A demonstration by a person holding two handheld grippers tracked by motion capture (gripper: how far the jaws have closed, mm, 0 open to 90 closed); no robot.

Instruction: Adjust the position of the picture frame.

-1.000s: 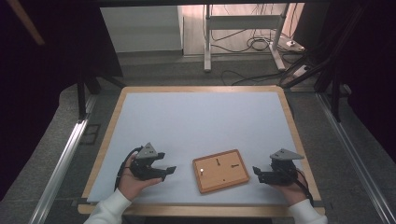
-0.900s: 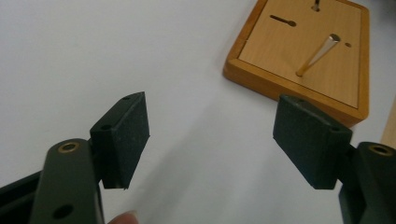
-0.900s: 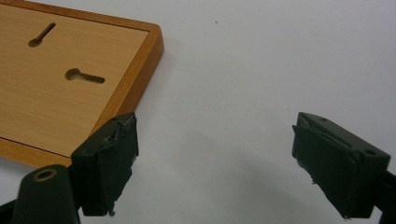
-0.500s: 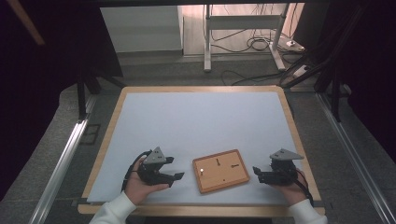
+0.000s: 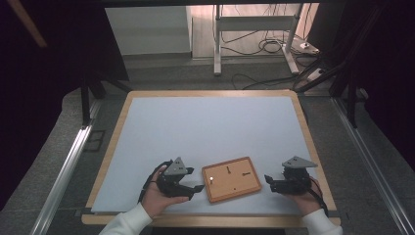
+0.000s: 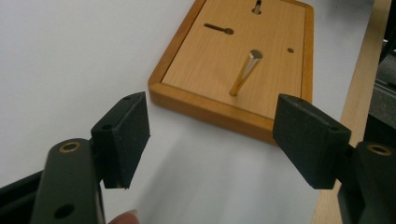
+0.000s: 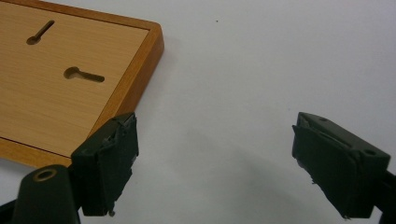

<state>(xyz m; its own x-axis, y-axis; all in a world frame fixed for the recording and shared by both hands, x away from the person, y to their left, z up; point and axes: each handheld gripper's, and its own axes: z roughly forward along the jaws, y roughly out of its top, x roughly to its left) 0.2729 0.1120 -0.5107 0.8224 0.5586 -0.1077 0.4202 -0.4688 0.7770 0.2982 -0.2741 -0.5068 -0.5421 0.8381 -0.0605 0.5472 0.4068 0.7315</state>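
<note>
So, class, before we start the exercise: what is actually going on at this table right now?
A person at a white-topped table holds a hand-held gripper in each hand, one on either side of a wooden frame back that lies flat near the front edge. The left hand-held gripper is open and points at the frame's near edge, where a thin brass peg stands up from the board. The right hand-held gripper is open too, close beside the frame's other end. Neither one grips anything.
</note>
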